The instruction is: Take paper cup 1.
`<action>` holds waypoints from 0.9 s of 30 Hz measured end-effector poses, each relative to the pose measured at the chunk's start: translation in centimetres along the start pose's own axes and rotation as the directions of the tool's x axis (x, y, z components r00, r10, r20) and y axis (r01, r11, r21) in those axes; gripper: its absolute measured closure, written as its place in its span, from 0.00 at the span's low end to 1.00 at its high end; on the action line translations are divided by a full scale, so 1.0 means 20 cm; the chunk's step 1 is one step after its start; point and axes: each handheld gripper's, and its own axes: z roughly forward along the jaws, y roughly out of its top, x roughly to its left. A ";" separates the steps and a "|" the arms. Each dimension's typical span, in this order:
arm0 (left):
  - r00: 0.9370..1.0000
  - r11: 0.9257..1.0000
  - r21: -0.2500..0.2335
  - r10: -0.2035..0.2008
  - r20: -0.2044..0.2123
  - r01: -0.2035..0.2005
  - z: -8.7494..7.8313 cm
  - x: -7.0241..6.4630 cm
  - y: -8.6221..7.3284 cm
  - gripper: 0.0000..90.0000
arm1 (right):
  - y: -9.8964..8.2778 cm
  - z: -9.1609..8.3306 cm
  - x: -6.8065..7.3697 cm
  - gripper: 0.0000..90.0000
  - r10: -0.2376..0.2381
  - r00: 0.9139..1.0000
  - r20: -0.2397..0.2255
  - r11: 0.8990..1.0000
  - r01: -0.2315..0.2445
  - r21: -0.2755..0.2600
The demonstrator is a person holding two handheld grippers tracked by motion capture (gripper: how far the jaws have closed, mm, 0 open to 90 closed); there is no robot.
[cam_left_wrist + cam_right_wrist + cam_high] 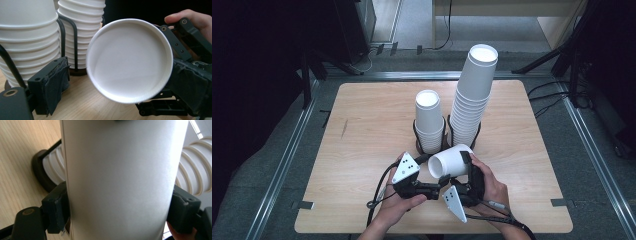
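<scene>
A single white paper cup (pixel 451 161) lies on its side above the table's near middle, and my right gripper (pixel 458 167) is shut on it. In the right gripper view both pads (pixel 56 210) press the cup's wall (pixel 120 177). My left gripper (pixel 438 184) sits just left of it, jaws open, facing the cup's round end (pixel 130 60). That rim touches or nearly touches the right-hand pad (pixel 190 85), while the left-hand pad (pixel 53 83) stands apart from it. Behind stand a short stack (pixel 429 122) and a tall stack (pixel 473 95) of upturned cups in black wire holders.
The wooden table (pixel 362 125) has bare room at left and right of the stacks. The stacks rise close behind the held cup (pixel 27 37) (pixel 192 170). Metal rails and dark floor surround the table, and cables trail from both grippers.
</scene>
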 end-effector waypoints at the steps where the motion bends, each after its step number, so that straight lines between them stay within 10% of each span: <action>1: 1.000 1.000 0.000 0.000 0.001 0.000 0.00 0.00 0.00 0.09 | 0.00 0.00 0.00 0.21 -0.001 1.000 -0.003 1.000 0.001 -0.004; 27: 0.999 0.999 0.032 0.011 0.043 -0.012 0.01 0.00 0.00 0.22 | 0.03 -0.02 0.04 0.18 -0.058 0.998 0.004 0.997 0.058 -0.060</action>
